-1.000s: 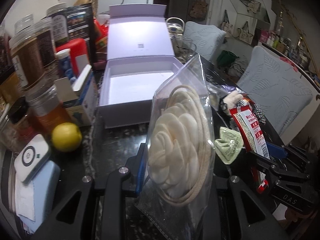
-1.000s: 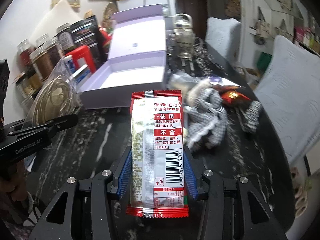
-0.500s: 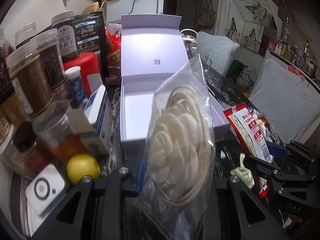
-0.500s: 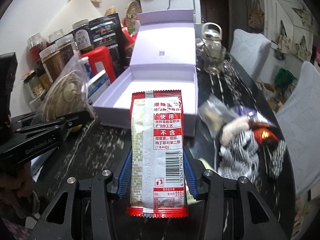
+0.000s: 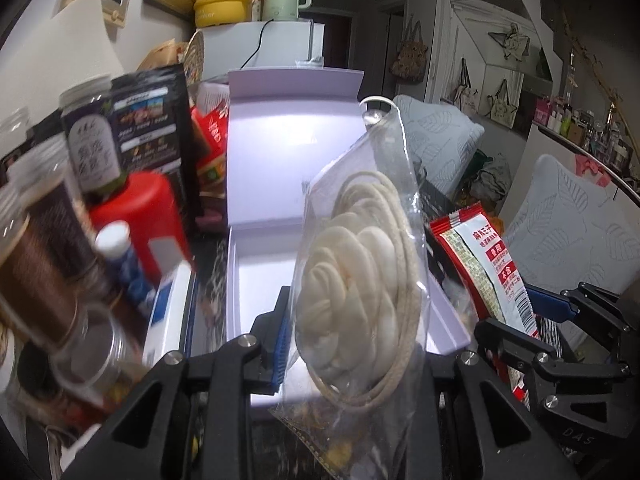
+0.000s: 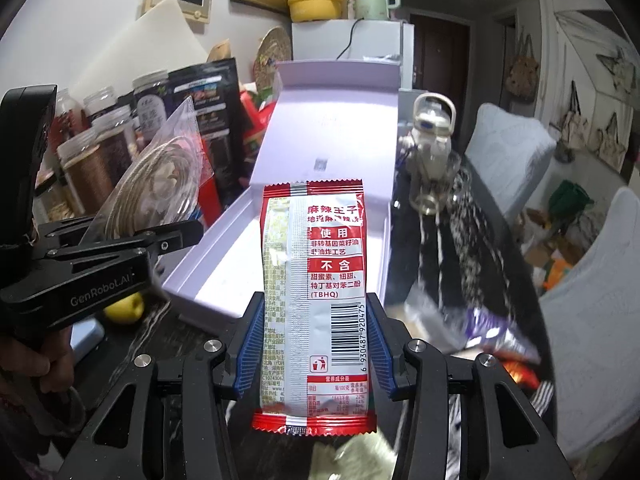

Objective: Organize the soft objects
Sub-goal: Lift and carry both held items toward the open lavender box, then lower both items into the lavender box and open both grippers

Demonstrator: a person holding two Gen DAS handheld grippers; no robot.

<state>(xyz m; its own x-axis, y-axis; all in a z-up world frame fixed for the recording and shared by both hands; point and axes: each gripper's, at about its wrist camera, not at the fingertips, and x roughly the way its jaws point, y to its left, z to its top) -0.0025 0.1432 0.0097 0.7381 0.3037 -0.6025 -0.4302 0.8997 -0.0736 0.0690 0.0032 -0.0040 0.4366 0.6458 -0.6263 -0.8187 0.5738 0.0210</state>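
The left gripper [image 5: 352, 320] pinches a clear bag [image 5: 360, 280] that holds a coiled white rope. The bag stands upright between the two blue pads [image 5: 282, 344], its lower part squeezed flat by the pressed-together jaws while its top rises well above the fingertips. Only the left pad shows clearly; the right one is hidden behind the plastic.

The right gripper [image 6: 314, 344] grips a red snack packet [image 6: 314, 300] by its long edges. The packet stands on end between the ribbed blue pads [image 6: 252, 344], barcode facing the camera, its bottom seam hanging below the pads and its top half sticking out past the fingertips. The jaws are spread only as wide as the packet.

Both held things hang over or just in front of the open lilac box [image 6: 224, 264], whose lid [image 5: 288, 152] stands propped up behind the tray. In the right wrist view the bag sits left of the packet, above the box's left wall. Jars [image 5: 40, 240] and a red container [image 5: 140, 208] crowd the box's left side. A lemon [image 6: 126, 308] lies on the dark table [image 6: 440, 240] near the box's front left corner.
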